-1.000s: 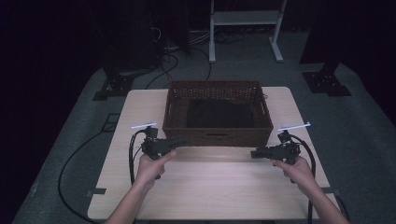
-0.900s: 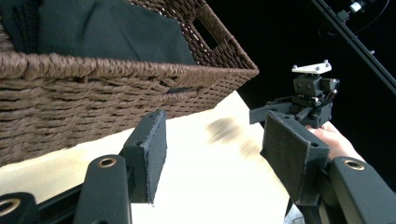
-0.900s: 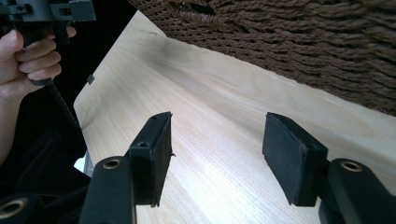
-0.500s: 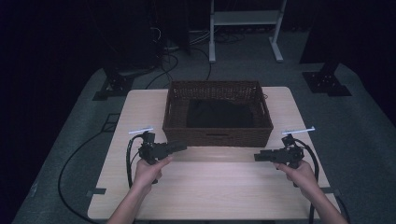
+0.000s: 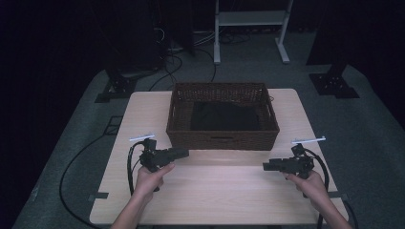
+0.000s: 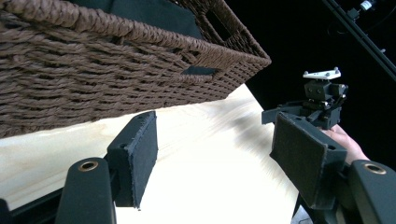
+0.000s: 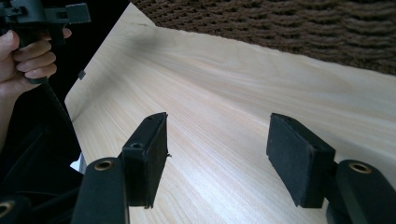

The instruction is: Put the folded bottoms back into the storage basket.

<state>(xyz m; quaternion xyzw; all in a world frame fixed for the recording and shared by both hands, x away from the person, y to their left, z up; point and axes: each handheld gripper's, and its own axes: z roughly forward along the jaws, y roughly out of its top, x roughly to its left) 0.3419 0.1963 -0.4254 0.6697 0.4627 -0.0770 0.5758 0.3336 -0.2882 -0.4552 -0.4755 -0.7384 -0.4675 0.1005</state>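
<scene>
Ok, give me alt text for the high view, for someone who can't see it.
A person's two hands hold the left gripper and right gripper over a light wooden table, jaws pointing toward each other. Behind them sits a brown wicker basket with dark cloth inside.

No lettering, label, brand mark or number can be read on anything here. The wicker basket [image 5: 222,115], the pale wooden counter [image 5: 224,191] and both grippers' black bodies show plain surfaces, with nothing printed that is legible.
</scene>
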